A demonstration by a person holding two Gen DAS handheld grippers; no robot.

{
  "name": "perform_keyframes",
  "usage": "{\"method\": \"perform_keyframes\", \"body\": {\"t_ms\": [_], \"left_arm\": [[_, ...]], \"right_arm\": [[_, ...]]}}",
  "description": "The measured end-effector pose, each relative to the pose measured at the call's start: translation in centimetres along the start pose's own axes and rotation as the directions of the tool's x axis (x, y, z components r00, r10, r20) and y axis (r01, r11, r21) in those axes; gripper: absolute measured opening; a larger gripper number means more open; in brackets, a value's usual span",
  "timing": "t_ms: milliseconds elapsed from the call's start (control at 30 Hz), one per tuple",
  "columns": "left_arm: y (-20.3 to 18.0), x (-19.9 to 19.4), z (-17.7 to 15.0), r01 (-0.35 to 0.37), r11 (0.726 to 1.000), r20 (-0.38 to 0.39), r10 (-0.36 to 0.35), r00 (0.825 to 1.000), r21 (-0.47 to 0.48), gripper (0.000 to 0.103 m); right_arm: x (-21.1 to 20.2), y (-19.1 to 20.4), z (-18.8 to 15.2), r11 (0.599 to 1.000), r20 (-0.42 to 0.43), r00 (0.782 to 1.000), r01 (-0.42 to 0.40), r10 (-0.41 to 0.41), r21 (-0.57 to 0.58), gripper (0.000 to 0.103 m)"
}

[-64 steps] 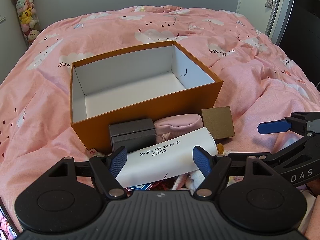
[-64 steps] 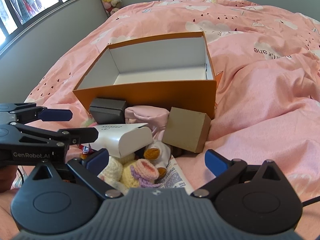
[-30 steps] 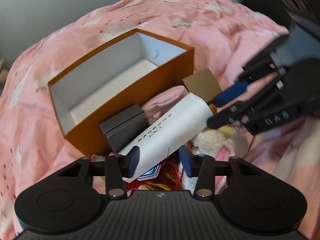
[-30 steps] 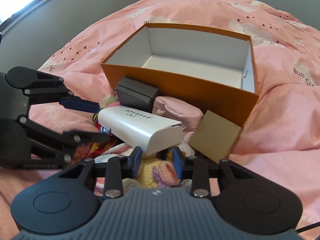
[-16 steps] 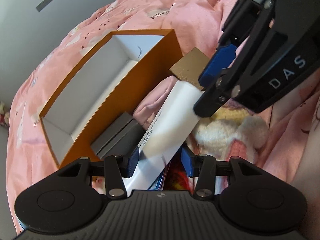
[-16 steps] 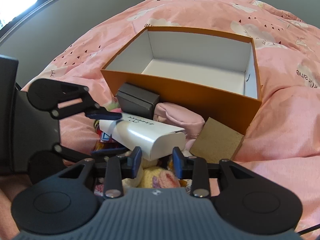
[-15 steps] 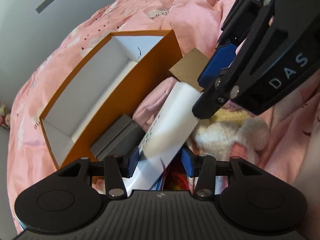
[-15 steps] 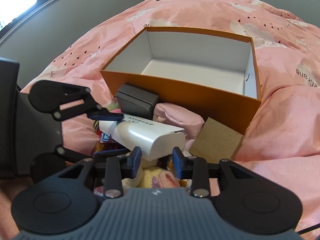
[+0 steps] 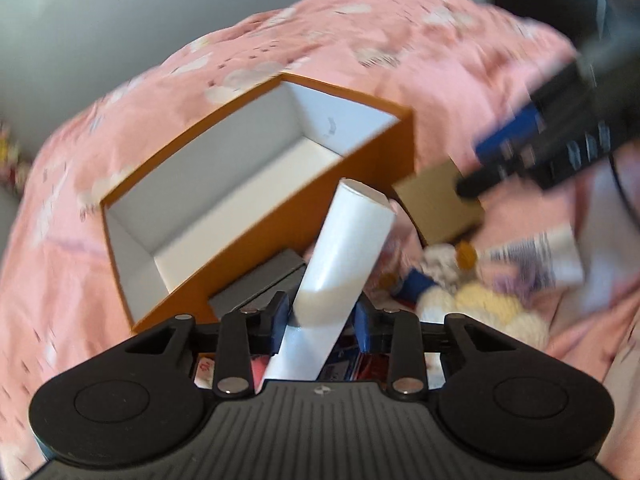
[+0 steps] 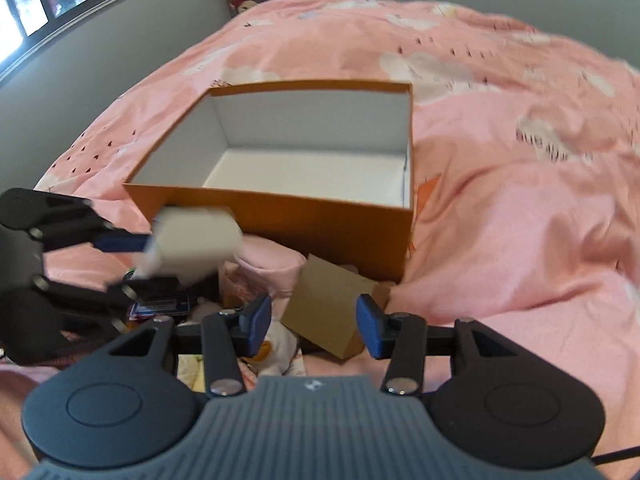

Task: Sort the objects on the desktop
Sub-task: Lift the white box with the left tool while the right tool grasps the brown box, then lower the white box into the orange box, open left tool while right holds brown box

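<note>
My left gripper (image 9: 320, 322) is shut on a long white box (image 9: 344, 256) and holds it lifted, its far end tilted up toward the near wall of the open orange box (image 9: 256, 240). In the right wrist view the white box (image 10: 196, 240) shows blurred at the left, in front of the orange box (image 10: 320, 220). My right gripper (image 10: 312, 322) is open and empty, just above a brown cardboard box (image 10: 328, 312). It also shows in the left wrist view (image 9: 436, 204).
A dark grey box (image 9: 256, 292), a pink pouch (image 10: 268, 268), knitted plush toys (image 9: 480, 304) and cards (image 10: 160, 306) lie in a pile in front of the orange box. Everything rests on a pink bedspread (image 10: 520, 200). A grey wall stands at the left.
My left gripper has lifted the white box off the pile and tilted it toward the orange box. My right gripper has opened and moved right, over the brown cardboard box.
</note>
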State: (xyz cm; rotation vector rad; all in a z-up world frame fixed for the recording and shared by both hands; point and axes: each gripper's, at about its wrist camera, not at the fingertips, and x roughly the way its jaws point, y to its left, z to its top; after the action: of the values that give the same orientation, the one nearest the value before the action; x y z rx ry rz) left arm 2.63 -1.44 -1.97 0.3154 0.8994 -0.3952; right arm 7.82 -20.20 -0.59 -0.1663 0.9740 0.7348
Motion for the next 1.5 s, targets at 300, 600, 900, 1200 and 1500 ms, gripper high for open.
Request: {"method": "perform_keyframes", "body": {"t_ms": [300,600,900,1200,1500], "left_arm": [[3.8,-2.1,1.4,0.055,0.983,0.047,-0.047,0.998,-0.175,0.033],[5.2,-3.6,2.3,0.072,0.974,0.077,-0.056,0.995,-0.215,0.032],[6.3,-4.9,4.0,0.082,0.97,0.106,-0.059,0.993,-0.229,0.032],[6.9,-5.3,7.1,0.046,0.985,0.128,-0.025,0.991,-0.169,0.032],[8.5,-2.7,12.0,0.053,0.978,0.121,-0.029,0.992,-0.2,0.032]], "right_arm": [[3.9,-2.4,0.7,0.992,-0.073,0.997,-0.017,0.026,0.123,0.065],[7.5,-4.8,0.2,0.962,-0.122,0.984,-0.095,0.13,0.254,0.071],[6.9,-4.6,-0.3,0.958,-0.103,0.983,-0.12,0.152,0.261,0.062],[0.7,-2.6,1.1,0.989,0.04,0.994,-0.11,0.106,0.103,0.05],[-4.9,-0.4,6.6,0.996,0.267,0.961,-0.058,0.073,-0.064,0.05]]}}
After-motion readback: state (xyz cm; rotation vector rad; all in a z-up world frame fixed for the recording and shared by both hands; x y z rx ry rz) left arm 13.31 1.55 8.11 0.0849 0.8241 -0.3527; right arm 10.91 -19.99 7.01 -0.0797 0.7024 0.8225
